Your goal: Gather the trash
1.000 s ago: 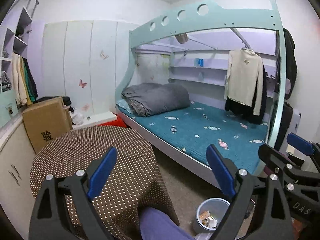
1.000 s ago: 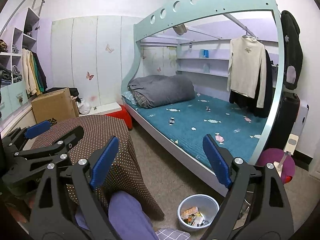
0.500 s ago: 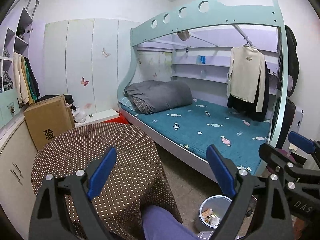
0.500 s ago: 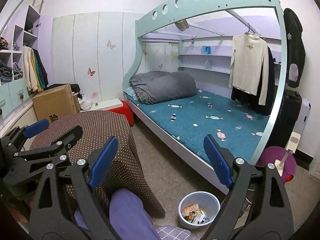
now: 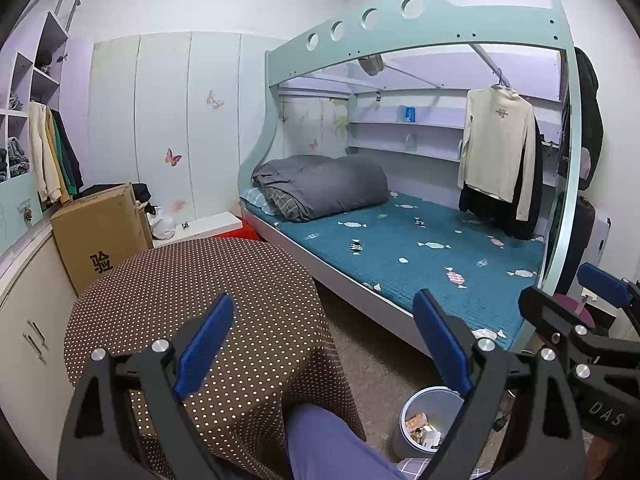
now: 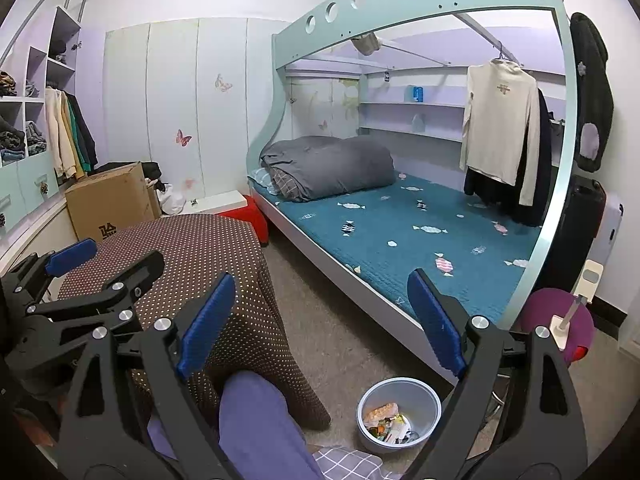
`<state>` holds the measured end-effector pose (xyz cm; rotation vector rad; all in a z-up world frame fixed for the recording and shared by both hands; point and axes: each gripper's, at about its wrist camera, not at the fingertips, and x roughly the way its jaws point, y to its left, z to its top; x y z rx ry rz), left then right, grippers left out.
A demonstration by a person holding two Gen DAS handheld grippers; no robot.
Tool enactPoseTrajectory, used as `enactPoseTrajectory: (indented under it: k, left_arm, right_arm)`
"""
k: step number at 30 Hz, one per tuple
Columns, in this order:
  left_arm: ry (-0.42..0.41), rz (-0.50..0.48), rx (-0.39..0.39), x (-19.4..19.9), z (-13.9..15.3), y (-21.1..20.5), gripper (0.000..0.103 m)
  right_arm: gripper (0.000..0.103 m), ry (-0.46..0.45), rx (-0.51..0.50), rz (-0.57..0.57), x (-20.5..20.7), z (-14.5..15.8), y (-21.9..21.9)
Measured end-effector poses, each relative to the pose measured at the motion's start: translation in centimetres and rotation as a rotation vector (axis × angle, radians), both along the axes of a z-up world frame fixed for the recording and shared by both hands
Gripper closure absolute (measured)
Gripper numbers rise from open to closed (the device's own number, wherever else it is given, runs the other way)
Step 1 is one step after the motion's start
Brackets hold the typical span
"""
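Both grippers are held side by side above the person's knee, tilted slightly downward toward the room. The left gripper (image 5: 324, 340) is seen with its 2 blue-padded jaws spread wide, and nothing is held between them; behind them the bench (image 5: 192, 288), covered by a brown dotted cloth, is seen. The right gripper (image 6: 320, 320) is likewise spread wide, with nothing between its jaws; through the gap the floor and the edge of the bed (image 6: 400, 232) are seen. Each gripper is caught at the edge of the other's view, the 2 being just beside each other but apart.

A round grey-blue bin (image 6: 430, 396) is stood on the floor below the right gripper, near the bed frame and just beside the person's purple-clad knee (image 6: 256, 412). In it, trash (image 6: 388, 420) is piled low: a pale orange wrapper, white paper scraps and small mixed bits. In the left wrist view the bin is partly hidden behind the gripper's right jaw. A cardboard box (image 5: 100, 232) is stood closed against the cabinet beyond the bench; its contents cannot be told.
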<state>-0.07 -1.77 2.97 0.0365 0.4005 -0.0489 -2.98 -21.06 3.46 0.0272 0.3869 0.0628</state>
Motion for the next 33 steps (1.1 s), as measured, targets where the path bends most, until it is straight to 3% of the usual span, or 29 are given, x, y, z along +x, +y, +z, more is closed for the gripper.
enactPoseTrajectory:
  k: [33]
  left_arm:
    - [0.011,0.015,-0.002,-0.73,-0.27,-0.65,0.014]
  right_arm:
    - [0.017,0.004,0.008,0.011,-0.35,-0.32,-0.53]
